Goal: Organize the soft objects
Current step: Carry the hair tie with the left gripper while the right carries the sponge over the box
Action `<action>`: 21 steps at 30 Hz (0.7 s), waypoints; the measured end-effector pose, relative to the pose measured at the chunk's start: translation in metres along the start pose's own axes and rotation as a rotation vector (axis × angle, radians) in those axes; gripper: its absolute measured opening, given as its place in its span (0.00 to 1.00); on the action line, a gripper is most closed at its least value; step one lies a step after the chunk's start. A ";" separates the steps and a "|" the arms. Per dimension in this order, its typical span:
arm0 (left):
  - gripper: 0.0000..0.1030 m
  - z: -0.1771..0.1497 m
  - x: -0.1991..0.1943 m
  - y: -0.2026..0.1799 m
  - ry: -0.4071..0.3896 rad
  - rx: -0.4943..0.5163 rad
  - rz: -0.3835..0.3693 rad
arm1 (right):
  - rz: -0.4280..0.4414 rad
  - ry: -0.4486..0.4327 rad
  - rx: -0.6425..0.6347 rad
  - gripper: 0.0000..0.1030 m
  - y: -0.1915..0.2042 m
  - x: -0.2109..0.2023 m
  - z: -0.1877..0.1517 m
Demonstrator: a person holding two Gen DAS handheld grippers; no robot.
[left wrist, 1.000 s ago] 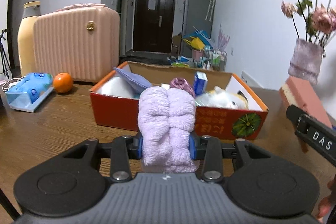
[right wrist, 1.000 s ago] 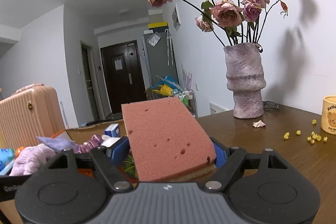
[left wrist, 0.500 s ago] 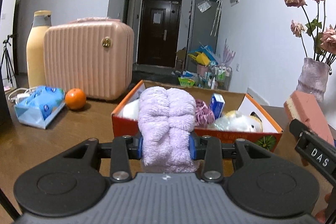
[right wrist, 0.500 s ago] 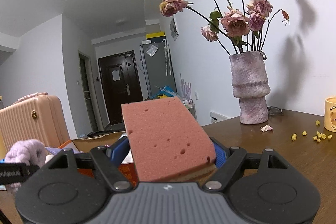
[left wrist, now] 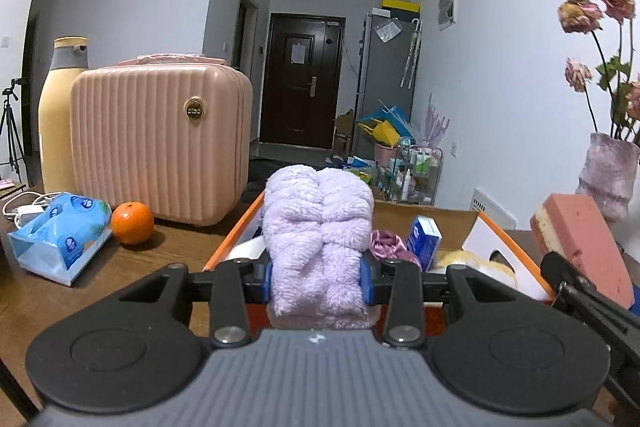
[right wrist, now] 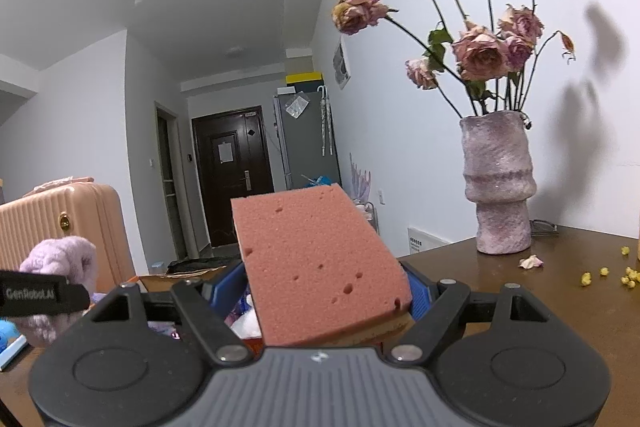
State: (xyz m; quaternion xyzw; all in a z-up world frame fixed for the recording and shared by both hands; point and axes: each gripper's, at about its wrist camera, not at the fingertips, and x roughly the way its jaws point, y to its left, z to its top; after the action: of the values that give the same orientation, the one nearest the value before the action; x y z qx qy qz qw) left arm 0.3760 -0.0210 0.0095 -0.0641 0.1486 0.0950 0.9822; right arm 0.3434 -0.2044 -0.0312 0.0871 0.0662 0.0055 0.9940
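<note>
Left gripper [left wrist: 318,273]: its two fingers squeeze a fluffy purple towel [left wrist: 318,243] between the blue pads.
Towel: it stands up in the grip, in front of the box [left wrist: 486,223], up off the table [left wrist: 168,247].
Right gripper [right wrist: 326,293]: its fingers pinch a pink sponge [right wrist: 316,263] (yellow layer on the bottom).
Sponge: tilted up, held in the air to the right of the box.
Box: orange cardboard, open on top, with a small blue carton [left wrist: 423,241] and a purple cloth [left wrist: 386,245] inside.
Table: brown wood, with an orange [left wrist: 132,223] touching a tissue pack [left wrist: 60,237], near a pink case [left wrist: 160,143].
Vase [right wrist: 498,183]: holds dried roses, on the right side.
</note>
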 end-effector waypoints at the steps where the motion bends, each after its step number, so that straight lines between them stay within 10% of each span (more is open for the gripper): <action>1: 0.37 0.001 0.003 0.001 -0.002 -0.001 0.000 | 0.003 0.002 -0.002 0.77 0.001 0.004 0.000; 21: 0.37 0.018 0.065 -0.011 -0.027 0.034 -0.016 | 0.024 -0.004 -0.059 0.77 0.018 0.069 0.001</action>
State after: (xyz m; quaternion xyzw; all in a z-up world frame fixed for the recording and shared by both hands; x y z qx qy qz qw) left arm 0.4439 -0.0177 0.0082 -0.0475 0.1365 0.0857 0.9858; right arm 0.4119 -0.1853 -0.0357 0.0585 0.0628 0.0192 0.9961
